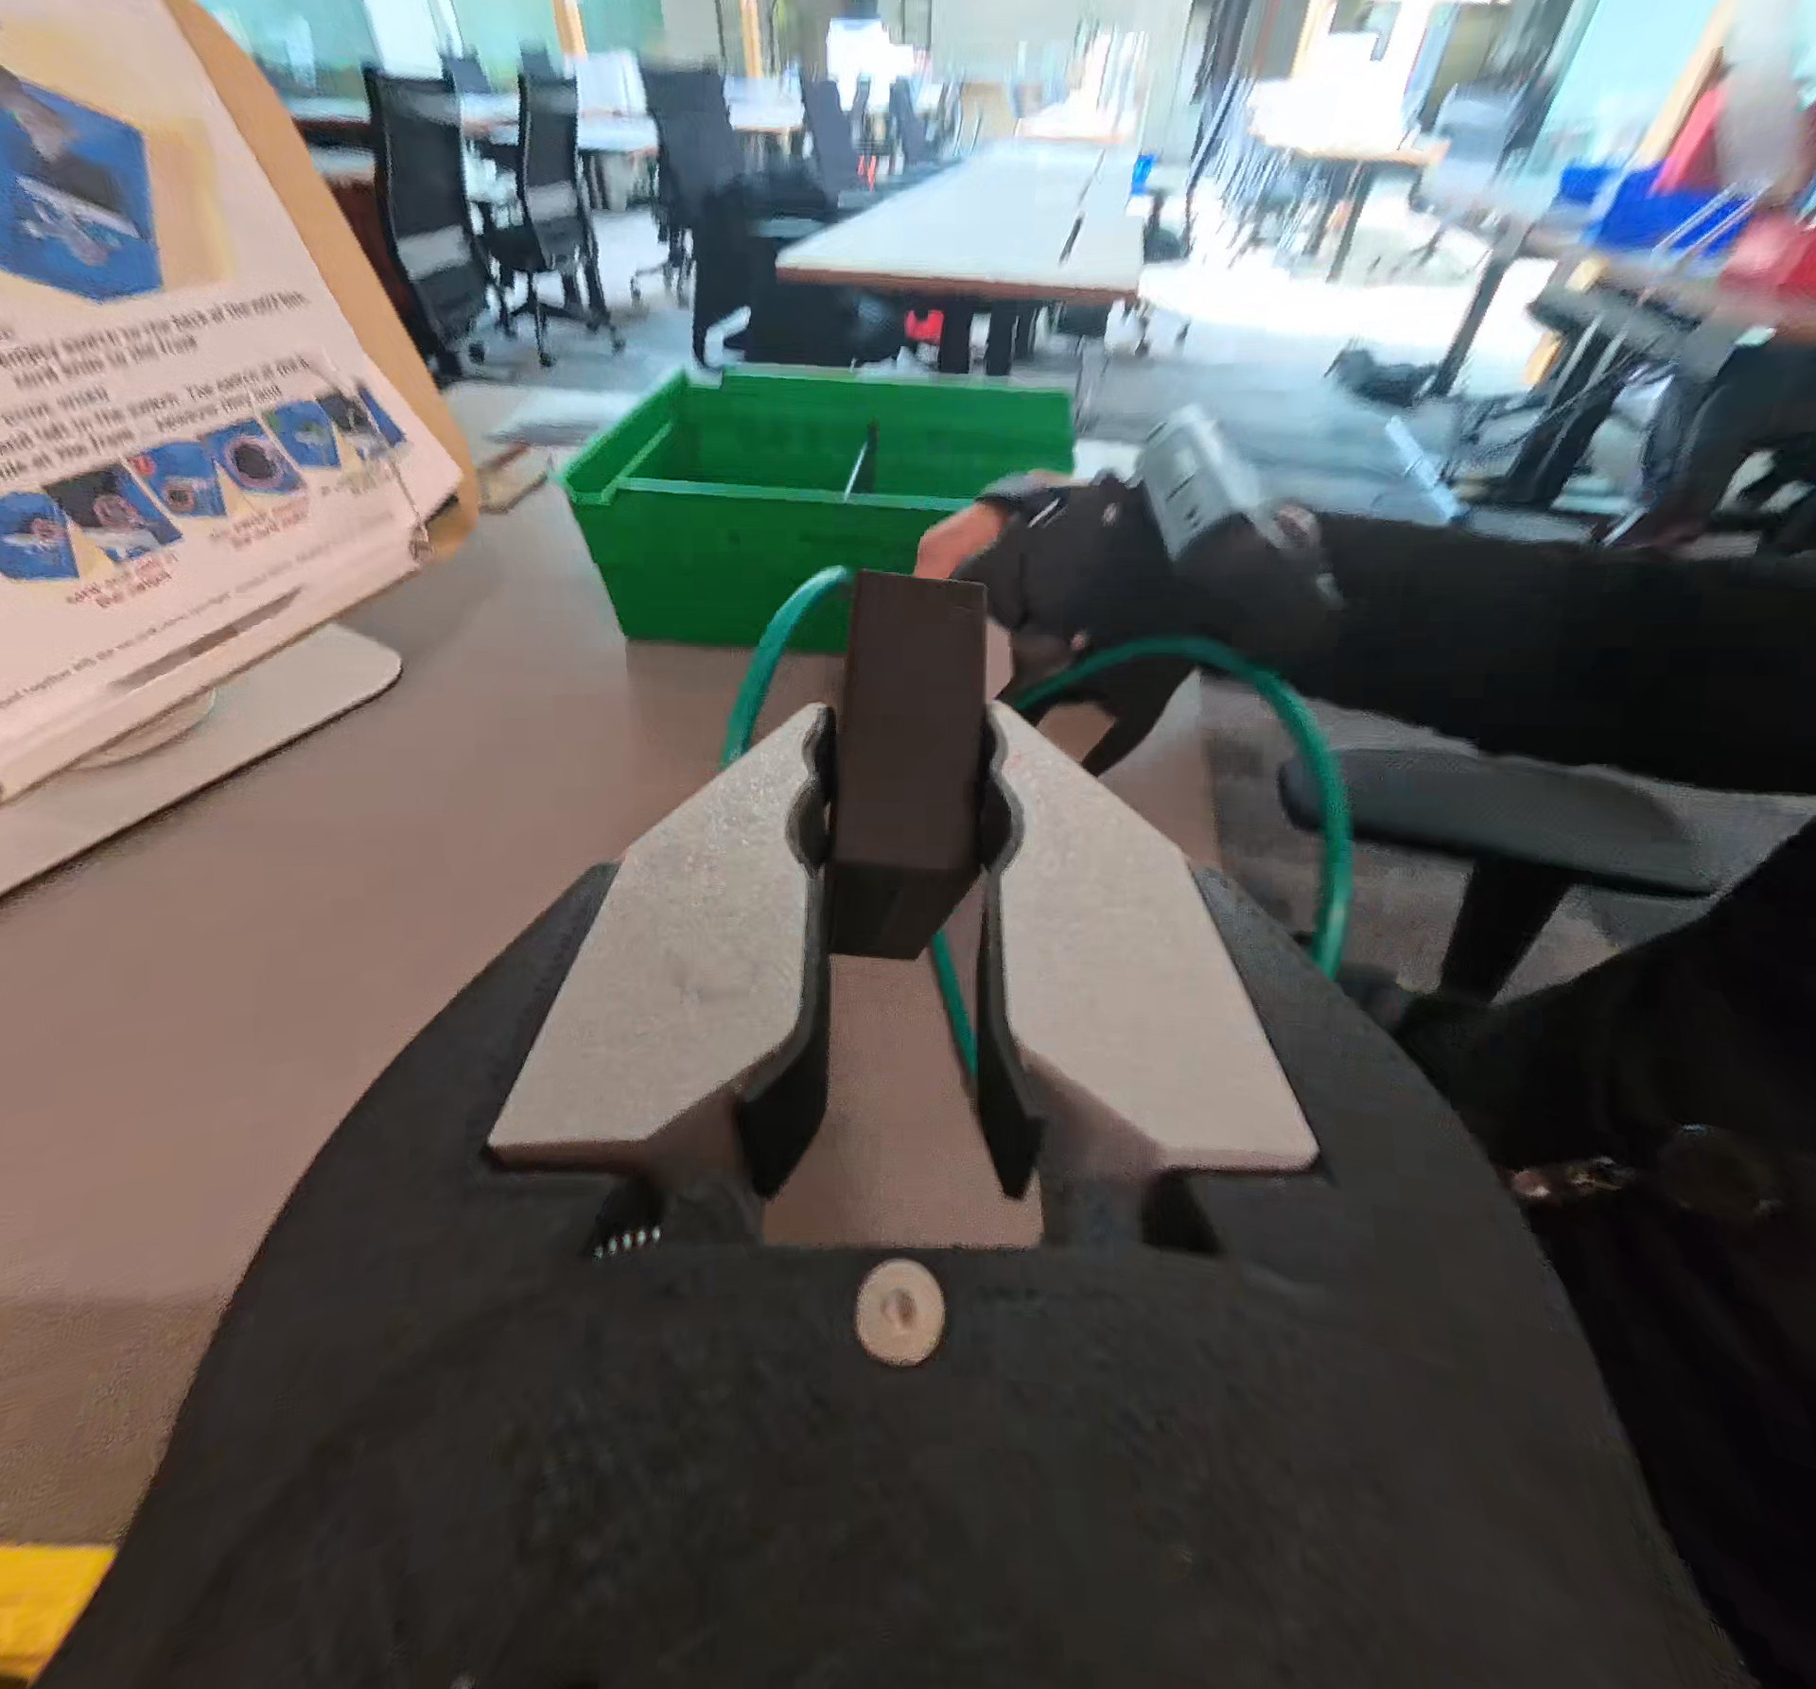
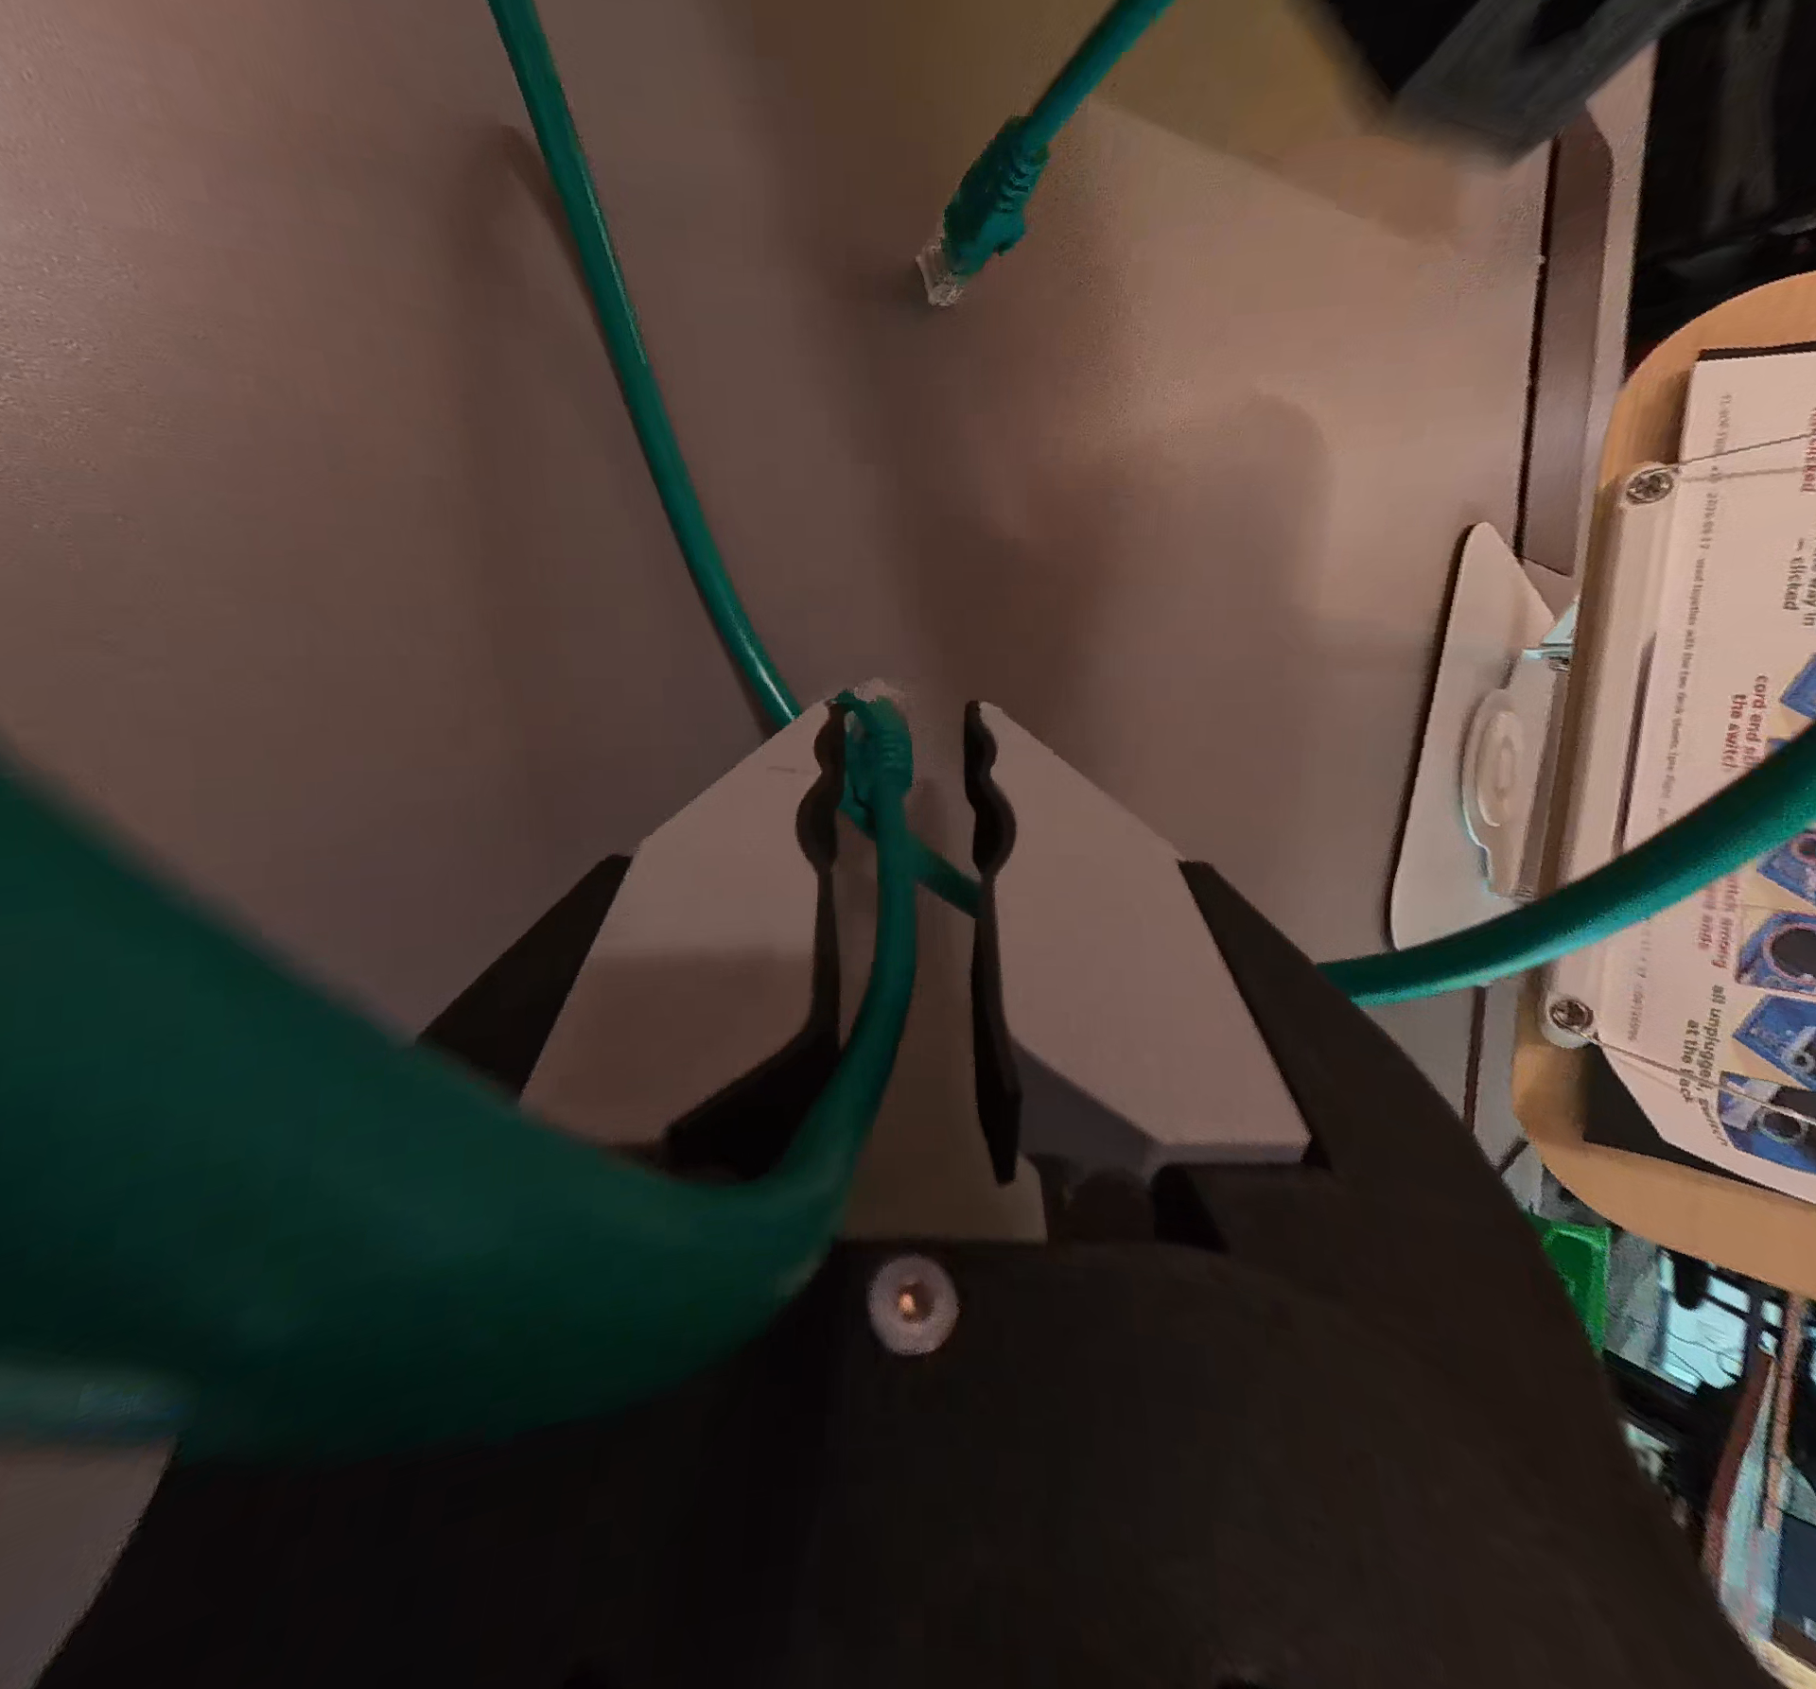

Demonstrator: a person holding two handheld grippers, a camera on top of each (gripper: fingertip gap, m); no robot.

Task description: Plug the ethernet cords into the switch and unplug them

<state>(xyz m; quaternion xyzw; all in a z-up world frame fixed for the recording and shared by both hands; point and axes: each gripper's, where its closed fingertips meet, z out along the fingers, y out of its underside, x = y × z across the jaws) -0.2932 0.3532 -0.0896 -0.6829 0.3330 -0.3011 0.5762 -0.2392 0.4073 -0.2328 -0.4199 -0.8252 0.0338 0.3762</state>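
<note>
Left gripper (image 1: 904, 817) pinching the rigid black switch (image 1: 909, 758). Right gripper (image 2: 899, 738) spread around a plug (image 2: 878, 748); limp cord, fragile clip — grip the boot. Spare plug (image 2: 973, 217) at 12 o'clock.

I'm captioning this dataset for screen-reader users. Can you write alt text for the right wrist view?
The right gripper points down at a grey table, open, with a green ethernet plug lying against its left finger. A second green plug lies free farther off, beside an instruction sheet on a stand.

Left gripper (image 1: 906, 787) level over the table, fingers clamped on a dark block, right gripper (image 2: 899, 738) pointing straight down, jaws slightly apart, its gloved hand (image 1: 1091, 561) ahead
</note>
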